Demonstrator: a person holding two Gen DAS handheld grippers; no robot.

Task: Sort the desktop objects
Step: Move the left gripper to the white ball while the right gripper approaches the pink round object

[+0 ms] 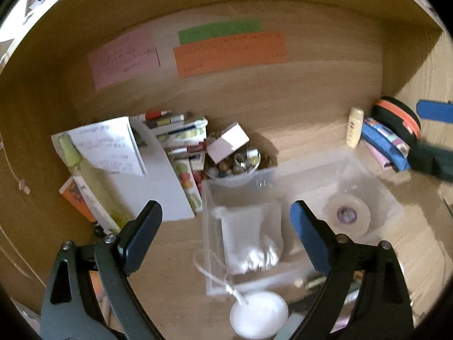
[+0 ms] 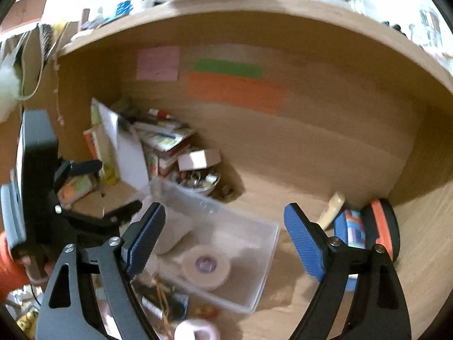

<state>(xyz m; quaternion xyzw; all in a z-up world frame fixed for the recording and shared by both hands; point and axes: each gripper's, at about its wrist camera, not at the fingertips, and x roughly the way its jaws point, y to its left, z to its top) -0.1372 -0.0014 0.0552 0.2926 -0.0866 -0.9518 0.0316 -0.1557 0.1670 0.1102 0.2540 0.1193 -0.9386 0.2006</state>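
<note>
A clear plastic bin point(image 1: 376, 187) sits on the wooden desk and holds a white drawstring pouch point(image 1: 252, 238) and a roll of clear tape point(image 1: 349, 214). My left gripper point(image 1: 226, 221) is open and empty, hovering above the pouch. A white round object point(image 1: 259, 314) on a string lies in front of the bin. In the right wrist view the bin point(image 2: 263, 257) and tape roll point(image 2: 206, 266) lie below my right gripper point(image 2: 225, 226), which is open and empty. The left gripper point(image 2: 93, 192) shows at the left of that view.
Papers, books and a green bottle point(image 1: 85, 175) are piled at the back left beside a bowl of small trinkets point(image 1: 235, 164) with a white box on it. A cream tube point(image 1: 355, 127), blue pouch point(image 1: 382, 144) and black-orange case point(image 1: 399, 119) stand at the back right. Clutter lies in front point(image 2: 167, 303).
</note>
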